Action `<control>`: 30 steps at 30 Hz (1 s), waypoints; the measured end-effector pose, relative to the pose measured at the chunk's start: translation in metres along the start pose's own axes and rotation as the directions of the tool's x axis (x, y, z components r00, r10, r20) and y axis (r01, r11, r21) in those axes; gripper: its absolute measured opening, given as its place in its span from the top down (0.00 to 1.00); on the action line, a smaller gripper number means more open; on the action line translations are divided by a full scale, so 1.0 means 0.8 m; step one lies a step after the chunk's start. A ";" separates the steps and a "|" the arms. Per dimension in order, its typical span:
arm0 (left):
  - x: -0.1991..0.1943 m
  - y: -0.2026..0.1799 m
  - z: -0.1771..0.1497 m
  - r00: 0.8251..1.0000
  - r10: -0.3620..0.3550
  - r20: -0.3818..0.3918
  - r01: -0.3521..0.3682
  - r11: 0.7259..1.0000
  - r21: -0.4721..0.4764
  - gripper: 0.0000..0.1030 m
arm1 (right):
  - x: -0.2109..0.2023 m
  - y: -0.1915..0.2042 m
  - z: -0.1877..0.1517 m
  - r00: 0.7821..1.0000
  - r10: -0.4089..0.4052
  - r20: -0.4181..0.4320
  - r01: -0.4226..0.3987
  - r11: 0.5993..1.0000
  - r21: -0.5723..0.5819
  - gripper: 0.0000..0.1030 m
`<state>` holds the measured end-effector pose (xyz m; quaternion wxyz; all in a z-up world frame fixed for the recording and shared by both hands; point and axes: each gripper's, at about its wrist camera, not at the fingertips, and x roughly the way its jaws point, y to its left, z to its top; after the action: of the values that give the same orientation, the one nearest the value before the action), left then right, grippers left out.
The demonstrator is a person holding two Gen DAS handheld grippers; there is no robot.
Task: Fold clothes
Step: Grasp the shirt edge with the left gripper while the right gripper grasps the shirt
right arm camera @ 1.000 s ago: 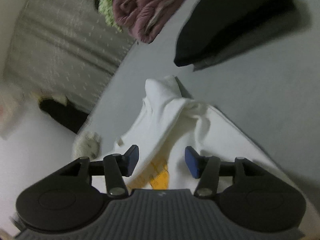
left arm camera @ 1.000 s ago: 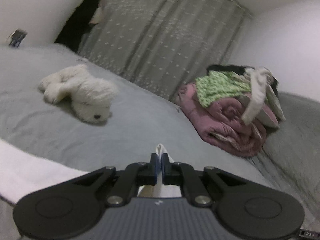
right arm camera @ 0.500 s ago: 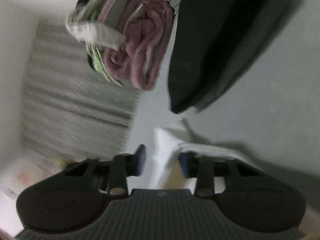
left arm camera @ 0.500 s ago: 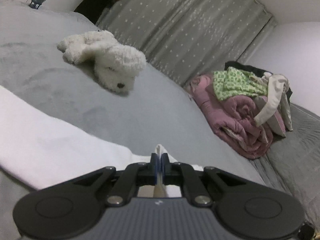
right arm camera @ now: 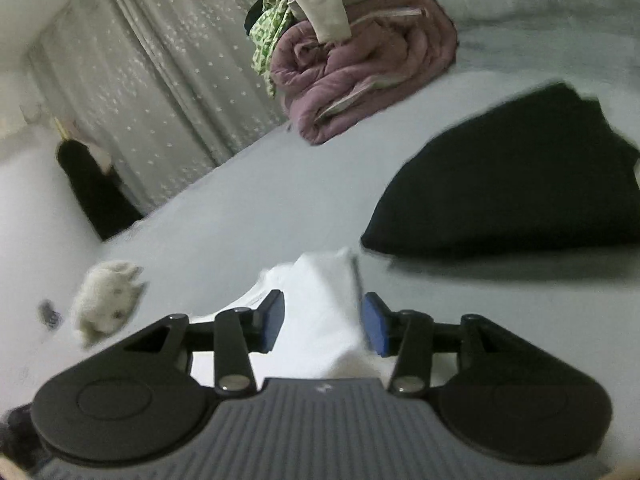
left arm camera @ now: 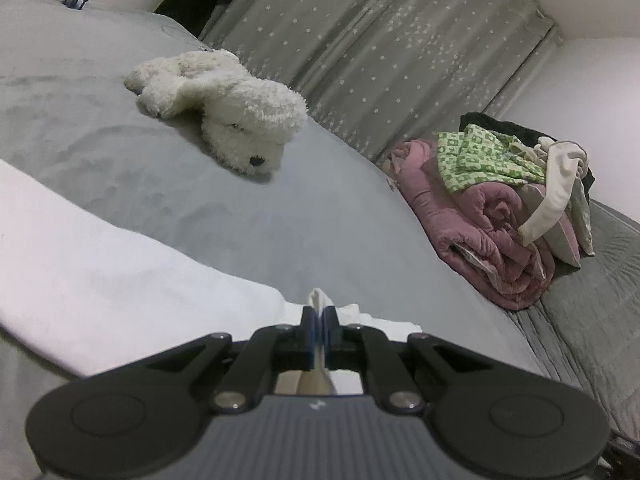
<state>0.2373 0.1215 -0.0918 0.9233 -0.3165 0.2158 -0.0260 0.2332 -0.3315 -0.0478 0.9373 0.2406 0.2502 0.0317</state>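
Note:
A white garment [left arm camera: 100, 264] lies spread on the grey bed [left arm camera: 200, 200]. My left gripper [left arm camera: 319, 320] is shut on a pinched edge of it, and a small tip of cloth sticks out past the fingertips. In the right wrist view the same white garment [right arm camera: 320, 312] lies bunched between the blue pads [right arm camera: 374, 330] of my right gripper [right arm camera: 323, 326], which is open around it. A folded black garment [right arm camera: 512, 184] lies on the bed to the right of the white one.
A white plush toy [left arm camera: 224, 108] lies on the bed to the left. A pile with a pink quilt [left arm camera: 480, 232] and a green patterned cloth [left arm camera: 476, 156] sits at the back right. A grey star-print curtain [left arm camera: 380, 48] hangs behind.
The left gripper has moved with the pinched cloth, and more of the white garment now lies spread at the left. The right gripper has swung round and its jaws stand wider.

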 end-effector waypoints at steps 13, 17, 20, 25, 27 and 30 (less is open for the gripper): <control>-0.006 0.007 0.002 0.998 0.040 0.038 -0.041 0.999 0.003 0.97 | 0.090 0.012 -0.009 0.996 -0.090 -0.008 0.089 0.992 -0.086 0.58; -0.006 0.007 0.003 0.999 0.029 0.038 -0.029 1.000 0.002 0.97 | 0.100 0.025 -0.016 0.988 -0.154 0.028 0.157 0.965 -0.210 0.95; -0.007 0.007 0.002 0.999 -0.025 0.041 0.025 1.000 -0.010 0.97 | 0.088 0.028 -0.014 0.974 -0.176 0.140 0.207 0.946 -0.250 0.96; 0.011 0.004 -0.003 1.000 -0.023 -0.016 0.023 1.000 0.016 0.97 | 0.106 0.014 -0.014 0.965 -0.239 0.109 0.260 0.928 -0.268 0.96; 0.023 0.010 -0.005 0.998 0.019 -0.064 -0.018 1.000 0.014 0.96 | 0.111 0.016 -0.016 0.961 -0.257 0.100 0.275 0.917 -0.288 0.96; 0.029 0.024 -0.005 0.996 0.018 -0.088 -0.023 0.998 -0.051 0.96 | 0.116 0.021 -0.016 0.955 -0.281 0.090 0.295 0.899 -0.325 0.96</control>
<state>0.2553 0.1300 -0.1147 0.9048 -0.3365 0.2598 -0.0247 0.3094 -0.2945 -0.0916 0.9637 0.0389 0.2546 -0.0702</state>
